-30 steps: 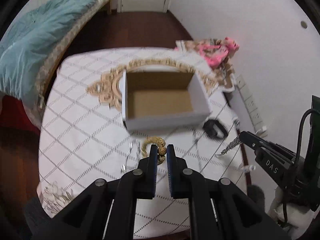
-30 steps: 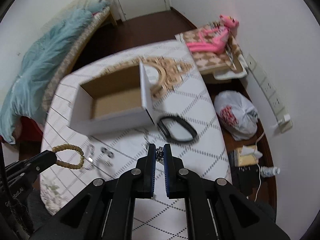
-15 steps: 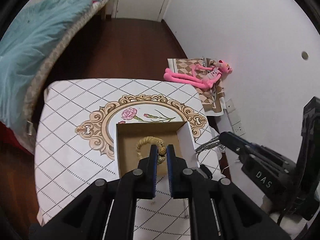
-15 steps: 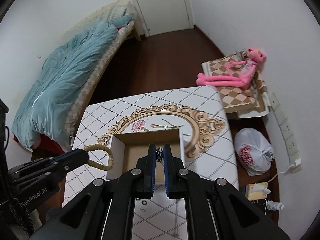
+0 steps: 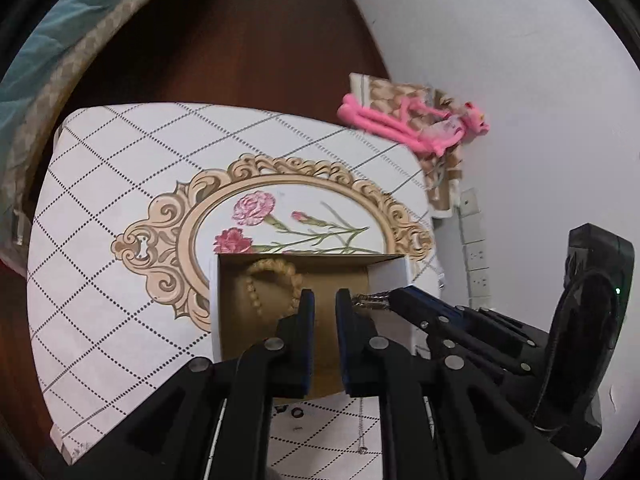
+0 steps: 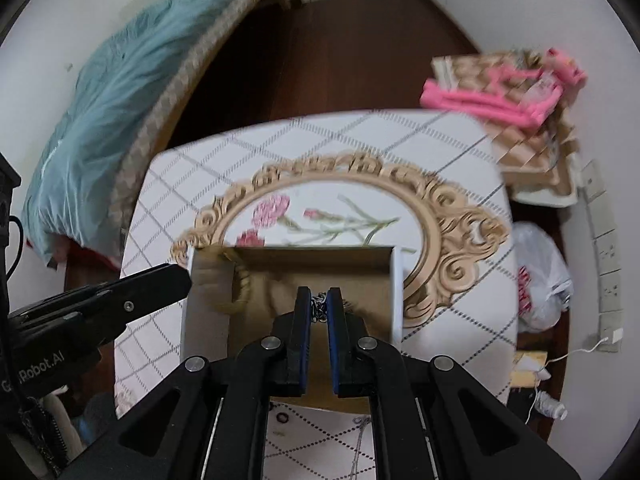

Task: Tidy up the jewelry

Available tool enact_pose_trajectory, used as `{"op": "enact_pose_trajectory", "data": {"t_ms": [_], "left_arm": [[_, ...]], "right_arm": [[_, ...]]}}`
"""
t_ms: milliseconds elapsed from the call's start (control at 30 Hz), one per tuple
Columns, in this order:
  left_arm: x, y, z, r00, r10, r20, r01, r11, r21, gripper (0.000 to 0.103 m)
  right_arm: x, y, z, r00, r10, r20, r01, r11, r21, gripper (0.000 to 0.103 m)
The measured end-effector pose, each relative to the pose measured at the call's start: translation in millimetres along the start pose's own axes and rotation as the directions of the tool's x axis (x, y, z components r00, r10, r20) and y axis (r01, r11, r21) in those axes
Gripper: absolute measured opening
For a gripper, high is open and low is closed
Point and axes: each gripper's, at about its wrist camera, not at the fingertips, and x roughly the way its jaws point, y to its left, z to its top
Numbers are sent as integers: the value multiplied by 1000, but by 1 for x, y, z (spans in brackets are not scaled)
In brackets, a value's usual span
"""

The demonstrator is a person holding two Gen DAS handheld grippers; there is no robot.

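A white cardboard box (image 5: 214, 300) with a brown inside stands on the patterned table; it also shows in the right wrist view (image 6: 396, 296). A tan beaded bracelet (image 5: 256, 292) lies in the box's left part, free of my left gripper (image 5: 322, 300), whose jaws stand slightly apart just right of it. In the right wrist view the bracelet (image 6: 242, 284) is blurred. My right gripper (image 6: 318, 300) is shut on a silver chain (image 6: 319, 308) above the box; the chain also shows in the left wrist view (image 5: 370, 298).
The table (image 5: 120, 184) has a white diamond cloth with a gold frame print. Small rings (image 5: 298, 412) and a thin chain (image 5: 362, 432) lie in front of the box. A bed (image 6: 100, 92) is at left, a pink plush toy (image 5: 404, 124) and a plastic bag (image 6: 540, 276) at right.
Both grippers came down lower over the box. My left gripper opened a little and the bracelet dropped into the box. The right gripper still holds the chain.
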Motion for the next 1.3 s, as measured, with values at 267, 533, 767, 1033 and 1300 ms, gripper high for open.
{"op": "enact_pose_trajectory", "data": {"t_ms": [267,533,767,1033,1300], "left_arm": [[-18,7,-2,982,145,122,-148,989,15,85],[-6,22,-29,907,370,202,-382,924,24,101],[-1,28,-50,893,404,198,-415,910,14,101],[-26,22,-73,867,428,254,-444,896,8,101],[-64,9,-105,831,444,335,-473,881,4,101]], "right_arm": [[-2,-10,-3,1000,-20,-9,20,1000,16,75],[0,-10,-31,976,-218,16,218,976,-1,94],[10,-13,-55,970,-241,10,241,970,7,94],[-15,-4,-72,962,-263,73,263,965,3,94],[-71,13,-99,941,-279,192,284,959,-2,94]]}}
